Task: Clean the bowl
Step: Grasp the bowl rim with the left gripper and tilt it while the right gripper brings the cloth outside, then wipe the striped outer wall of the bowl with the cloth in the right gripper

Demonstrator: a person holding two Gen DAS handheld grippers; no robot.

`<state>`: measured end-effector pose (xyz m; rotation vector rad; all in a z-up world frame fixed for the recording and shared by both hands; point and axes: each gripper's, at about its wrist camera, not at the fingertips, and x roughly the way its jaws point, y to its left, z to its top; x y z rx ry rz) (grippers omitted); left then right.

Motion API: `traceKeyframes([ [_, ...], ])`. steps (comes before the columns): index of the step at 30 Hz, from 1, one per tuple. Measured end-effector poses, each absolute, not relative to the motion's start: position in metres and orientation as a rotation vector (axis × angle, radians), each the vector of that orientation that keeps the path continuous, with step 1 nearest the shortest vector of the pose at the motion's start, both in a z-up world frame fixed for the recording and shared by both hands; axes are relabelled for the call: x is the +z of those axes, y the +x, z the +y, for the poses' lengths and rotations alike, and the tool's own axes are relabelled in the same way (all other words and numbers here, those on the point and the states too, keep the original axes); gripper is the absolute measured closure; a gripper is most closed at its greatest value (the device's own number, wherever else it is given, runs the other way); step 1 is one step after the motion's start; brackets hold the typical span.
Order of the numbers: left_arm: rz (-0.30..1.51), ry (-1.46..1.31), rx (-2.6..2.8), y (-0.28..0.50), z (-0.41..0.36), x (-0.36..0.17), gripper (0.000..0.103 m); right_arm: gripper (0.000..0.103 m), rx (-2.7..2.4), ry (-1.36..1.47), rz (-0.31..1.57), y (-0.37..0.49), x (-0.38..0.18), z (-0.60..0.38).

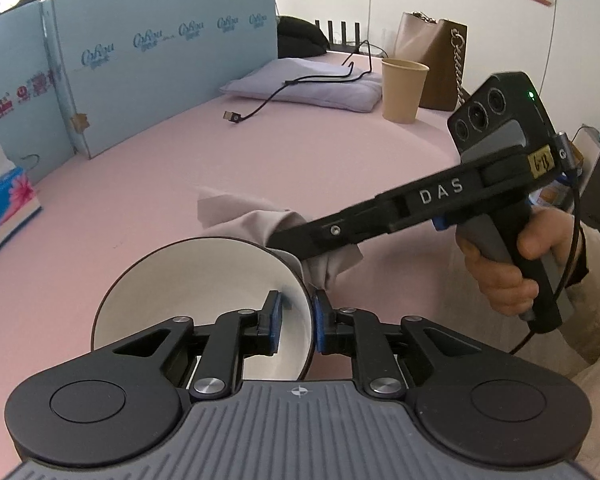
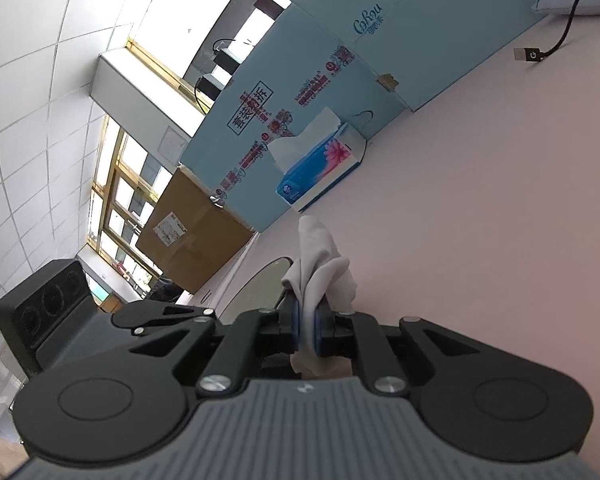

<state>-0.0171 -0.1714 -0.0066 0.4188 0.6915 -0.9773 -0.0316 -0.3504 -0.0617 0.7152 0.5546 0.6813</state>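
Left wrist: left gripper (image 1: 296, 320) clamps bowl (image 1: 188, 292) wall, tilted above pink desk (image 1: 260, 152); bowl's near edge hidden. Right gripper's tips buried in cloth (image 1: 260, 224) at rim.
Right wrist: right gripper (image 2: 306, 330) pinches cloth (image 2: 320, 276); bowl (image 2: 260, 284) mostly hidden.

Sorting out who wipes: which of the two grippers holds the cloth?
The right gripper pinches the cloth; the left gripper grips the bowl rim instead.
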Motion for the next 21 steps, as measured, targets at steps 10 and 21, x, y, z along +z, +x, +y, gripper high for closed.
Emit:
traceKeyframes([
  [10, 0.721, 0.433, -1.014, -0.028, -0.146, -0.004, 0.091, 0.092, 0.687, 0.733, 0.55, -0.02, -0.062, -0.34],
  [21, 0.726, 0.447, -1.046, -0.032, -0.132, -0.003, 0.091, 0.092, 0.735, 0.72, 0.572, 0.0, -0.06, -0.325],
])
